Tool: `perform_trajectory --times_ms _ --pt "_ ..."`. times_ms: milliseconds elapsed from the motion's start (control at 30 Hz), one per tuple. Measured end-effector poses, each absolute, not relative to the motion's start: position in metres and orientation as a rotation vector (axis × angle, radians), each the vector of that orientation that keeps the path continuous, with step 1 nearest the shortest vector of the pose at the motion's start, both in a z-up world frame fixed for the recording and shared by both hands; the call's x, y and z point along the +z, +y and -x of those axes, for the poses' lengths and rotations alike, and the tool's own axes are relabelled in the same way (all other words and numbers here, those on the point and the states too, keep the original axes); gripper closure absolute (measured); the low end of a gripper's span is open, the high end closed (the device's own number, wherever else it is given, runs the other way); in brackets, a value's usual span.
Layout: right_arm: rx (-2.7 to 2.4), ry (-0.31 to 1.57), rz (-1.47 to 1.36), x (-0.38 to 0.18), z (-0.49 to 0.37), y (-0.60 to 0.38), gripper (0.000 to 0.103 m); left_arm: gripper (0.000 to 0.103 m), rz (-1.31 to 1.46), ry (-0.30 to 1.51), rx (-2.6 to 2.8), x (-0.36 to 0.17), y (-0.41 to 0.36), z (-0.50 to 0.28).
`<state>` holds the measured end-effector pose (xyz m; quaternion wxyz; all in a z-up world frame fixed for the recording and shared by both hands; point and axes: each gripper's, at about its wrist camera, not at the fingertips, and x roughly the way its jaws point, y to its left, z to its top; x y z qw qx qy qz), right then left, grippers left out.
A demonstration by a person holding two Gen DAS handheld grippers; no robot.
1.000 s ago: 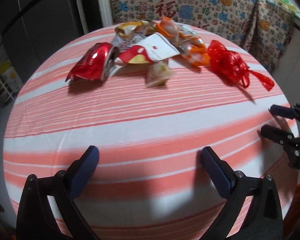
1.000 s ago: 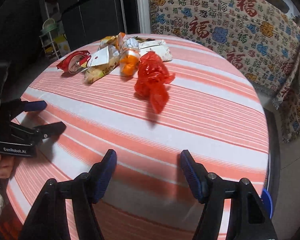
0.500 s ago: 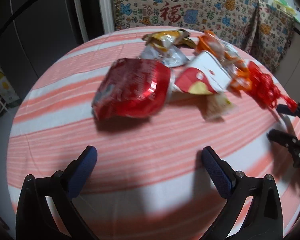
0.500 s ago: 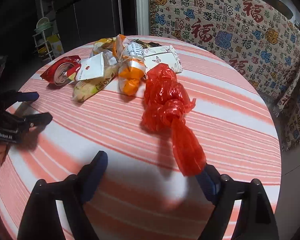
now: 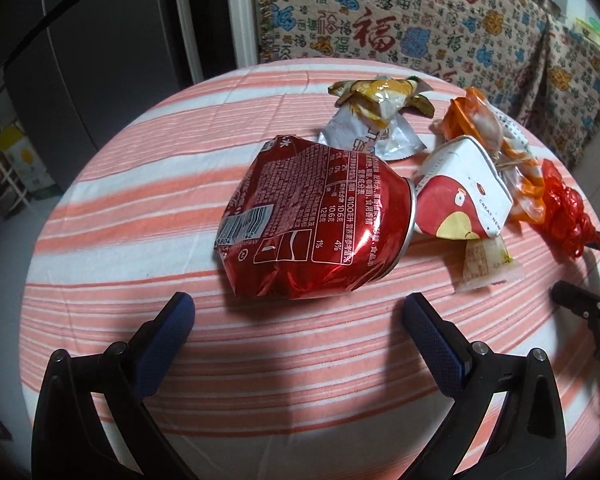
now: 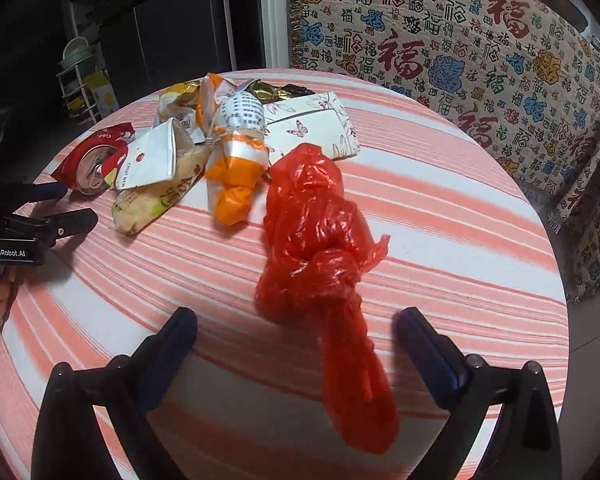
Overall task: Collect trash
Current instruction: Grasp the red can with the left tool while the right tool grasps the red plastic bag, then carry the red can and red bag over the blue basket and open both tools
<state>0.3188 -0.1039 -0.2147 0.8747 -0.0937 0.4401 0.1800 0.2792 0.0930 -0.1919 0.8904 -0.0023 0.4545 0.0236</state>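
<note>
On a round worktop (image 5: 148,216) draped in a pink-and-white striped cloth, a heap of trash lies toward the far side. The left gripper (image 5: 300,314) has its jaws spread wide and released, nothing between them; a crushed red can (image 5: 304,220) lies on its side just beyond the fingertips at 12 o'clock, apart from both pads. At the can's 2 o'clock sits a white-and-red carton (image 5: 464,196), with a yellow-and-silver wrapper (image 5: 376,120) behind it at 12 o'clock and an orange wrapper (image 5: 500,148) toward 1 o'clock. The right gripper (image 6: 298,320) has just been opening its jaws, which now stand fully apart; a knotted red plastic bag (image 6: 320,248) lies on the cloth with its twisted tail running down between the jaws, nearer the right-hand pad, though neither pad presses on it. Beyond the bag at 11 o'clock lie the orange wrapper and a butterfly-printed box (image 6: 316,128). A patterned blanket (image 6: 460,40) hangs behind the worktop.
</note>
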Motion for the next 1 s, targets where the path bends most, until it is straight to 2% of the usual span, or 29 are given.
perform_trajectory --times_ms 100,167,233,400,467,500,533,600,633,733,1000 --pt "0.37 0.911 0.191 -0.213 -0.317 -0.105 0.002 0.001 -0.043 0.928 0.051 -0.19 0.09 -0.277" --pt "0.378 0.898 0.163 -0.211 -0.317 -0.109 0.011 0.001 -0.088 0.897 0.058 -0.184 0.088 -0.275" --pt "0.38 0.881 0.122 -0.206 -0.317 -0.115 0.013 0.001 -0.093 0.861 0.054 -0.176 0.088 -0.274" --pt "0.406 0.808 0.095 -0.187 -0.318 -0.114 0.015 0.001 -0.082 0.79 0.026 -0.16 0.086 -0.276" --pt "0.406 0.792 0.104 -0.185 -0.319 -0.11 0.017 0.009 -0.116 0.772 0.022 -0.159 0.08 -0.279" --pt "0.401 0.79 0.106 -0.186 -0.321 -0.109 0.021 0.026 -0.127 0.773 0.013 -0.159 0.077 -0.279" --pt "0.402 0.795 0.105 -0.188 -0.323 -0.108 0.035 0.047 -0.136 0.791 -0.007 -0.161 0.075 -0.28" --pt "0.414 0.844 0.101 -0.195 -0.33 -0.105 0.061 0.054 -0.159 0.788 -0.017 -0.161 0.072 -0.278" --pt "0.421 0.859 0.093 -0.197 -0.332 -0.106 0.061 0.059 -0.171 0.776 -0.017 -0.158 0.07 -0.275" --pt "0.424 0.847 0.073 -0.191 -0.328 -0.109 0.062 0.063 -0.142 0.756 -0.024 -0.149 0.077 -0.267" --pt "0.44 0.781 0.019 -0.166 -0.309 -0.128 0.063 0.066 0.093 0.698 -0.015 -0.126 0.117 -0.246"
